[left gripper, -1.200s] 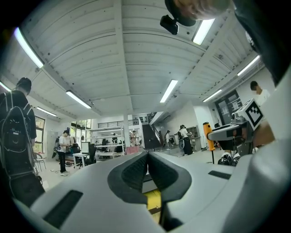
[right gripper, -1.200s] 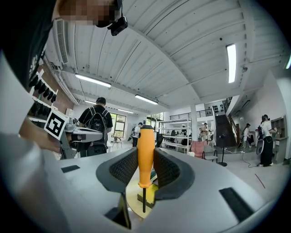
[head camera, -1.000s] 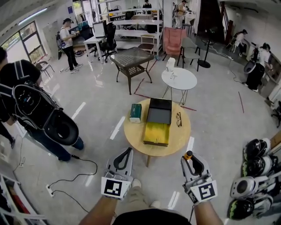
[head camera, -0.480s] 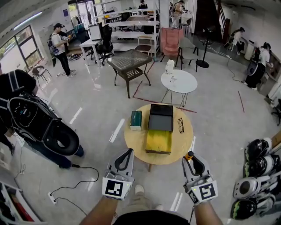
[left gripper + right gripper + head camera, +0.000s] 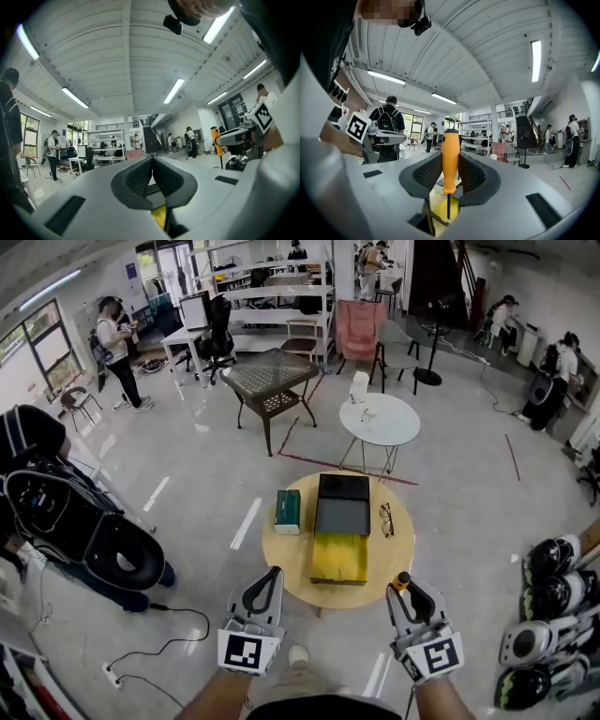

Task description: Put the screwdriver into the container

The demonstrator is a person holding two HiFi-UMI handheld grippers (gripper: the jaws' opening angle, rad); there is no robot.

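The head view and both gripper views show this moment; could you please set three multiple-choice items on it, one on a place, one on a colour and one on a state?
1. Where do the glasses lie on the round table?
A. At its near edge
B. Beside the black container, on its right in the head view
C. On top of the container

2. What colour is the handle of the screwdriver?
A. Blue
B. Orange
C. Green

3. How is the left gripper?
A. Shut, with nothing in it
B. Shut on the screwdriver
C. Wide open

Answers:
1 B, the glasses lie on bare wood just right of the container.
2 B, the orange handle stands clamped in the right gripper.
3 A, the left gripper view shows its jaws meeting with nothing between them.
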